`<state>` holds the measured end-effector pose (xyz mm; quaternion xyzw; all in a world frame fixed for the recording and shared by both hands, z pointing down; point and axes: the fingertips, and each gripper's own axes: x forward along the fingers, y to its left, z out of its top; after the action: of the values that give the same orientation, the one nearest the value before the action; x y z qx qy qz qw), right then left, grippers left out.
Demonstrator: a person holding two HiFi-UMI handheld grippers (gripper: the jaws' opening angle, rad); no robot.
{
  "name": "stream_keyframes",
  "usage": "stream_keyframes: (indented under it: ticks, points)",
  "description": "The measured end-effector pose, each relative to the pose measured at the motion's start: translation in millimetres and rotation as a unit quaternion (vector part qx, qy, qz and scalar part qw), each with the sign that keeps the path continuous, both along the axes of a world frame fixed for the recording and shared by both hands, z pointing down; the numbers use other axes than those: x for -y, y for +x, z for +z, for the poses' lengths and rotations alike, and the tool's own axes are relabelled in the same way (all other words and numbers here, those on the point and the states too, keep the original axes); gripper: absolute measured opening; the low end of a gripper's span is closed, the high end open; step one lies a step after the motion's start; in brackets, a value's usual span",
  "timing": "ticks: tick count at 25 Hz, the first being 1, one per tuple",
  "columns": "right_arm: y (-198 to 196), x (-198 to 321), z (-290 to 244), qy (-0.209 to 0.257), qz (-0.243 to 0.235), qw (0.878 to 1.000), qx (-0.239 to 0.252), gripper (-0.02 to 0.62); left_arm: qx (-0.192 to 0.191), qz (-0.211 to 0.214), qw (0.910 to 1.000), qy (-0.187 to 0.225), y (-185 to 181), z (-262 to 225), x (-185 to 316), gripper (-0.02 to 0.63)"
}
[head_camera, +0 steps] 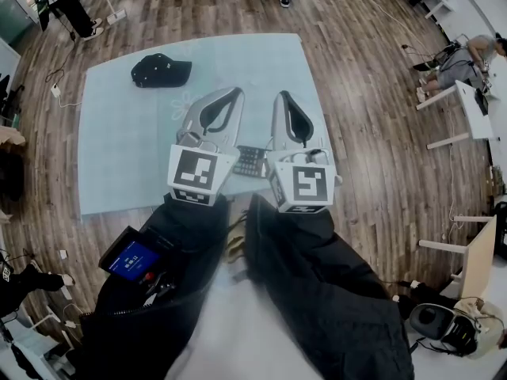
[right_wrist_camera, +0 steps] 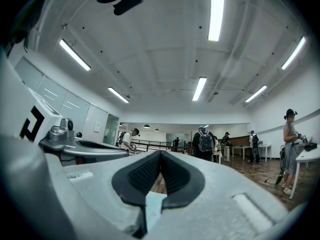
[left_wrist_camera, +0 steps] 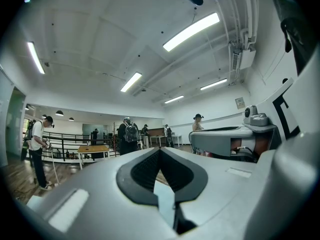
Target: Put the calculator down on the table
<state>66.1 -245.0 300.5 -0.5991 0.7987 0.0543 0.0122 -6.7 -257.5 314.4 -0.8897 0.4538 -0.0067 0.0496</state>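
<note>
Both tools are just hovering here. The grey plastic left hand-held gripper point(head_camera: 238, 93) with the black-and-white marker cube is sitting fully closed. Its black ribbed pads are meeting at the tips with nothing between them, and the oval gap behind them is only showing the room. The matching grey right hand-held gripper point(head_camera: 282, 96) is doing the same thing, clamped together and empty. Both are pointing level, side by side, out over the pale blue cloth-covered surface point(head_camera: 119, 133)

The dark flat calculator with rows of grey keys point(head_camera: 252, 162) is lying on that surface, peeking out in the gap between the two gripper bodies and not far from the near edge. Part of it is hiding under them, so I'm not seeing its whole outline. Since nothing is gripping it, I'm reading the putting-down step as basically done

A soft black cap point(head_camera: 161, 70) is lying towards the far left corner, well apart from the calculator, so it isn't getting in anyone's way

Next move, I'm guessing, is nothing fancy: just pulling both hands back clear. If the calculator is meant to go somewhere else, one hand-held gripper is going to need opening up and tipping down first, because from level like this it isn't reaching anything
</note>
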Motion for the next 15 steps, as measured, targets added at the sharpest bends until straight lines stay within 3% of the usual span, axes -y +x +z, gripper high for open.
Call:
stream_keyframes:
  ticks: [15]
  points:
    - [-4.3, 1.1, 4.5, -0.003, -0.002, 1.0, -0.003, -0.002, -0.006, -0.006, 1.0, -0.005, -5.2, 4.6, 1.3, 0.002]
